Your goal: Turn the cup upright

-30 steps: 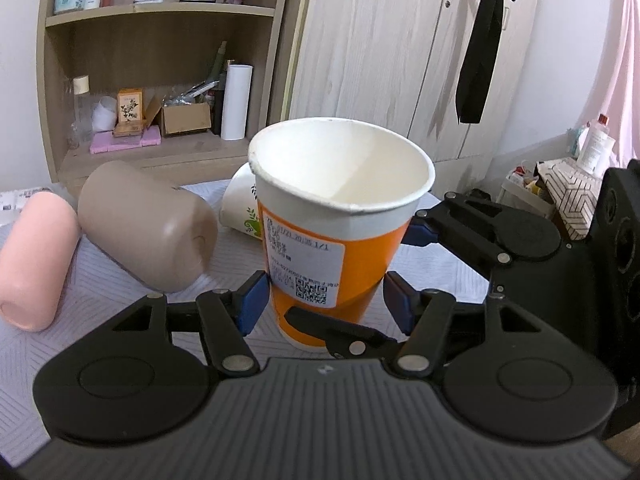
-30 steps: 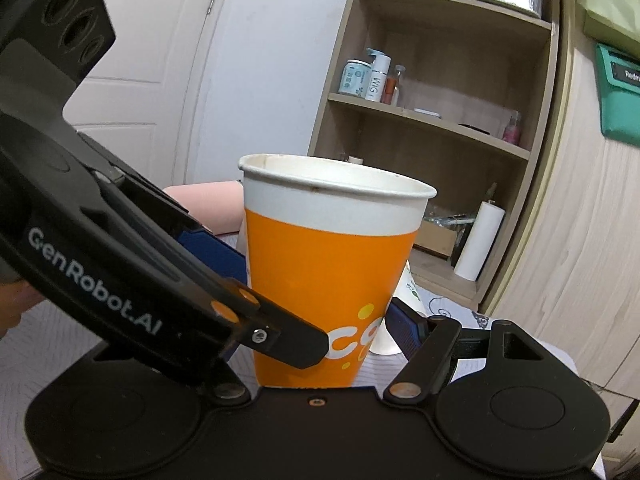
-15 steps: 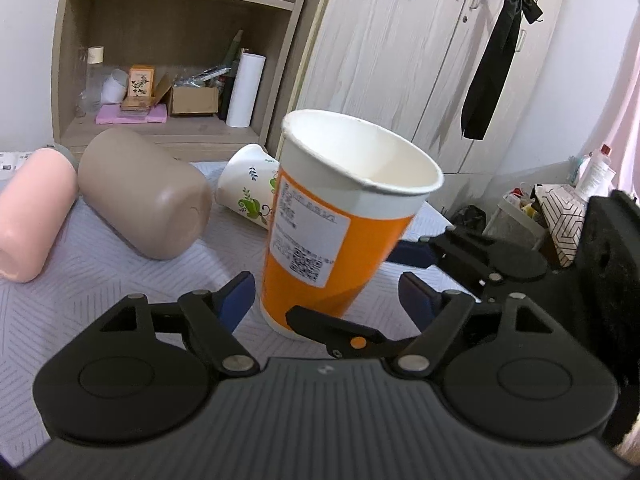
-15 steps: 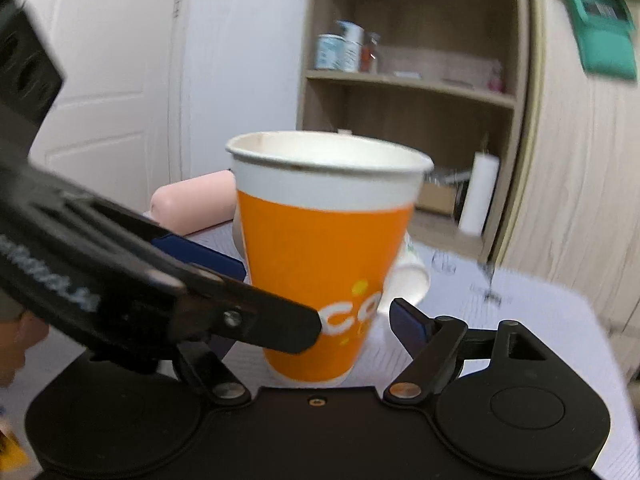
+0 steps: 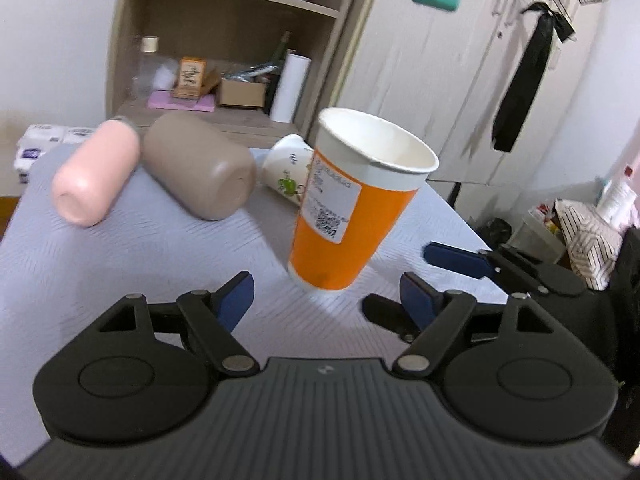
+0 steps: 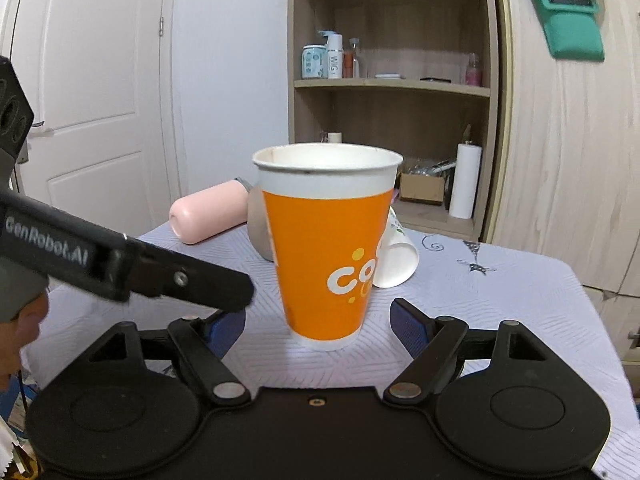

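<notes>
An orange and white paper cup (image 5: 352, 216) stands upright, mouth up, on the pale patterned table; it also shows in the right wrist view (image 6: 326, 248). My left gripper (image 5: 326, 300) is open and empty, drawn back a little from the cup's base. My right gripper (image 6: 316, 320) is open and empty, its blue pads on either side of the cup's base without touching. The right gripper's blue finger (image 5: 460, 260) shows at the right of the left wrist view.
A pink bottle (image 5: 96, 176), a taupe bottle (image 5: 200, 172) and a white leaf-print paper cup (image 5: 288, 176) lie on their sides behind the orange cup. A wooden shelf unit (image 6: 392, 80) and wardrobe stand beyond the table. The table's right edge (image 5: 472, 232) is close.
Both grippers have opened wider and pulled back from the cup. The cup has stayed upright on the table.
</notes>
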Demonstrator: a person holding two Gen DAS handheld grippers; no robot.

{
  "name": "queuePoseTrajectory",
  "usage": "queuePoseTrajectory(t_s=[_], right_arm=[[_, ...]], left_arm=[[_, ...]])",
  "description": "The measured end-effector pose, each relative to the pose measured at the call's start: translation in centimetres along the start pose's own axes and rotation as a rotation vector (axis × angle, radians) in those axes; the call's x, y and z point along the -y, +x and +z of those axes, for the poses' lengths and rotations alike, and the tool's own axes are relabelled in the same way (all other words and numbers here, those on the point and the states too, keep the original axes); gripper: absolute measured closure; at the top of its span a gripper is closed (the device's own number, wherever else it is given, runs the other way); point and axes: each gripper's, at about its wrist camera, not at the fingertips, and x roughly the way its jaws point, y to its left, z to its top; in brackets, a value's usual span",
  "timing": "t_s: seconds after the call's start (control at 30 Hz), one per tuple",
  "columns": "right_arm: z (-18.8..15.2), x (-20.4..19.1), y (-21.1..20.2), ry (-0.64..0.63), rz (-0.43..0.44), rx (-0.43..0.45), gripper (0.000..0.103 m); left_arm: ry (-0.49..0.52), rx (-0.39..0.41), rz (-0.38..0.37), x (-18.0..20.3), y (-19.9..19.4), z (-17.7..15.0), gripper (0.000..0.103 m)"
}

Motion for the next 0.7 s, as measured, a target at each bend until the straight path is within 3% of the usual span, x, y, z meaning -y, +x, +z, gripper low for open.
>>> queuePoseTrajectory(t_s=[0.17,0.43,0.7], right_arm=[[0.6,0.0,-3.1,0.021,-0.023,0.025,0.019],[1.7,-1.3,-8.4,0.007,-0.077,0.118,0.017],[2.1,-2.6,-11.7,0.085,-0.109,0.154,0.017]], left_arm=[[-0.026,0.028,0.052,0.1,-3.3,-0.6,0.022],[0.004,0.079,0.2,1.4,-8.0,-1.7,0.02],[0.033,0.11,0.261,3.3,-10.5,-2.5,0.02]])
